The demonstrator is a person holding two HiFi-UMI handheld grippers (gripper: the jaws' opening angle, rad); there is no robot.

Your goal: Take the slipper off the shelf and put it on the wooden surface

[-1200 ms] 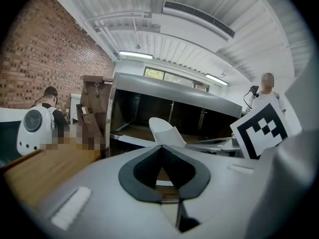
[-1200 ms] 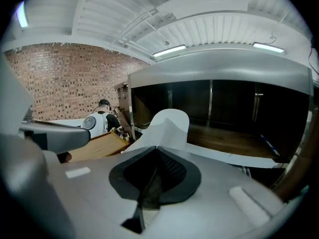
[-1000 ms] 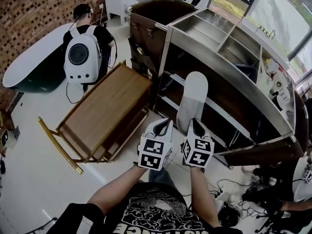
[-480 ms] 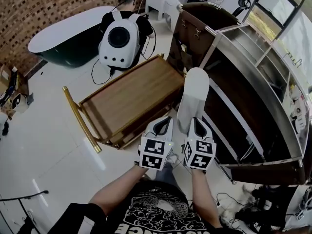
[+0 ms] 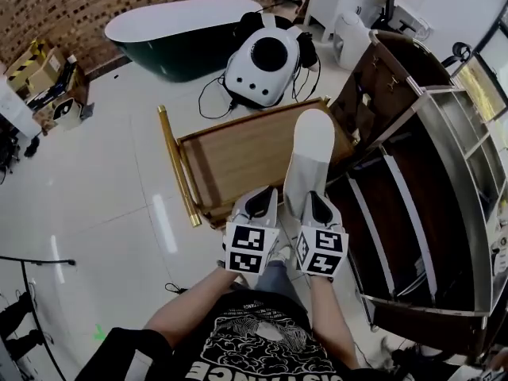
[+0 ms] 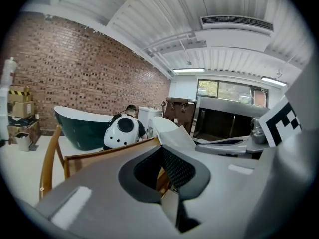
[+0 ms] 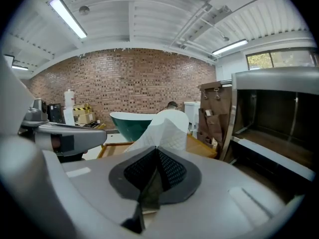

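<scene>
A long white slipper (image 5: 308,153) sticks out forward from my right gripper (image 5: 311,202), which is shut on its heel end. In the head view its toe hangs over the right end of the wooden cart top (image 5: 238,153). The right gripper view shows the slipper (image 7: 167,128) pinched between the dark pads of that gripper (image 7: 157,166), with the wooden top (image 7: 202,144) beyond. My left gripper (image 5: 262,202) rides close beside it on the left, shut and holding nothing. From the left gripper (image 6: 167,169) the slipper (image 6: 169,131) and the wooden top (image 6: 99,156) are visible.
The metal shelf unit (image 5: 421,213) stands to the right, a brown cabinet (image 5: 385,66) behind it. A person with a white backpack (image 5: 266,62) crouches beyond the cart, by a green bathtub (image 5: 175,34). The cart has a gold rail (image 5: 176,165) on its left. Boxes (image 5: 40,66) sit far left.
Both grippers and the held slipper have swung left, away from the shelf unit. The slipper's toe, earlier in front of the shelves, is now over the wooden cart's end.
</scene>
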